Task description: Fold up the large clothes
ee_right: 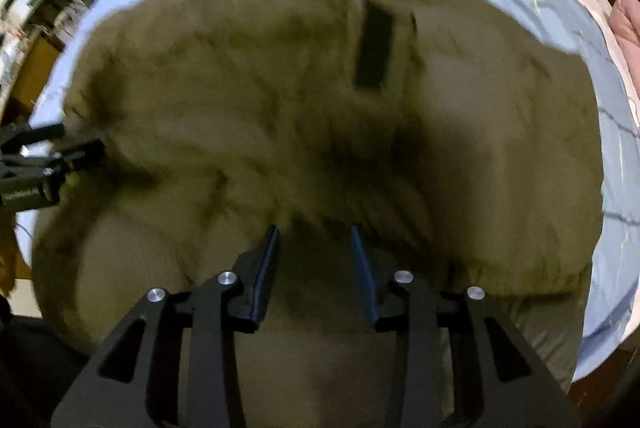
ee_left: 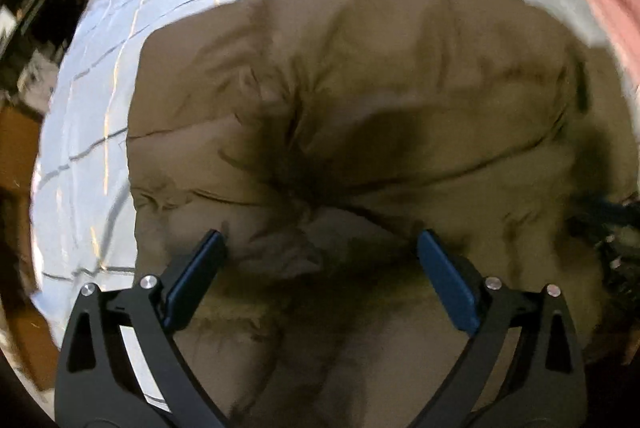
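Pale blue checked bedspread (ee_left: pixel 84 116) under olive puffer coat (ee_left: pixel 360 88)

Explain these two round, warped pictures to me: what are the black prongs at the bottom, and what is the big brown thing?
Each picture comes from a fisheye camera mounted on a hand-held tool, looking along its two fingers; a person holds one in each hand. The prongs are those fingers. The left tool and right tool both stand open, holding nothing. The brown thing is a puffy coat spread on a pale blue checked sheet. The right view also shows the left tool at its left edge, at the coat's side. Both pictures are blurred.
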`<state>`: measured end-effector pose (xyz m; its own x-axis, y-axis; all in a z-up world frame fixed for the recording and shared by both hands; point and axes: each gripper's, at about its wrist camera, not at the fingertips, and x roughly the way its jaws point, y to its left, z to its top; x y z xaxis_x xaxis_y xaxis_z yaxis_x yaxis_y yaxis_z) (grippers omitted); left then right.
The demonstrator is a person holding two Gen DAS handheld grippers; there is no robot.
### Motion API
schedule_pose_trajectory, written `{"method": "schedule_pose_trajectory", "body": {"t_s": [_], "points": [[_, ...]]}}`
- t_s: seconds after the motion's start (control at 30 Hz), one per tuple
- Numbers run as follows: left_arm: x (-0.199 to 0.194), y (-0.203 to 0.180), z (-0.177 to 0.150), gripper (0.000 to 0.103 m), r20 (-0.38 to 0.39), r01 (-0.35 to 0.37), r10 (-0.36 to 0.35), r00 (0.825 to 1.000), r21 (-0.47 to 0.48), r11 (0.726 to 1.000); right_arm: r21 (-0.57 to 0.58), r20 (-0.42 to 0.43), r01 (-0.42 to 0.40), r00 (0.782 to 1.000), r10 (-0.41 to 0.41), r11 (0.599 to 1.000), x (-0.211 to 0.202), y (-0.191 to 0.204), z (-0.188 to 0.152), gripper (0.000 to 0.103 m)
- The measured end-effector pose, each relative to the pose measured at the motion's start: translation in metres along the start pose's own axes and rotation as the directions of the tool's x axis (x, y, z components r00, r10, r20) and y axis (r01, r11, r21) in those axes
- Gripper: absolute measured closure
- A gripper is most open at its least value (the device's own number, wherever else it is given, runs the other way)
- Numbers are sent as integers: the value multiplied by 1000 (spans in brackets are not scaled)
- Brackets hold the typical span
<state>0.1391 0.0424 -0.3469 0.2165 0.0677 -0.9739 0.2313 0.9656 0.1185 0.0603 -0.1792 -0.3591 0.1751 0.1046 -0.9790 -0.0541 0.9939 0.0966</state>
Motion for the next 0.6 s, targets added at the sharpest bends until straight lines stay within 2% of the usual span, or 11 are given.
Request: {"method": "schedule_pose_trajectory", "body": {"t_s": [0.1,0.2,0.27,0.33,0.37,0.4,0.47,0.53,0.6], "points": [[26,2,-2,4,-78,-16,15,997,-3,1000,24,-54,-2,999,3,1000,25,-8,-2,63],[35,4,-1,4,-97,-40,40,994,4,999,7,-65,16,998,-16,1000,28,-5,-1,62],[29,2,0,4,-87,-40,40,995,-1,999,5,-69,7,998,-6,1000,18,-3,-2,61],[14,-3,-1,4,-52,-22,22,998,10,1000,12,-45,-37,998,38,999,1,-7,-3,61],[7,-3,-1,4,-34,-16,17,999,17,1000,9,-22,-33,999,33,999,-7,-11,-4,56],[2,-5,-1,4,-13,-17,18,1000,29,999,10,-2,-7,1000,7,1000,-12,-15,-7,48],[3,-8,0,4,-11,-31,31,999,50,998,32,-13,80,997,-79,996,-9,-29,-16,43],[23,-10,-1,4,-83,-41,46,995,57,998,64,-86,89,993,-83,994,11,-40,-23,43],[36,-8,-4,4,-129,-34,39,991,41,999,63,-100,65,993,-59,996,20,-44,-25,43]]}}
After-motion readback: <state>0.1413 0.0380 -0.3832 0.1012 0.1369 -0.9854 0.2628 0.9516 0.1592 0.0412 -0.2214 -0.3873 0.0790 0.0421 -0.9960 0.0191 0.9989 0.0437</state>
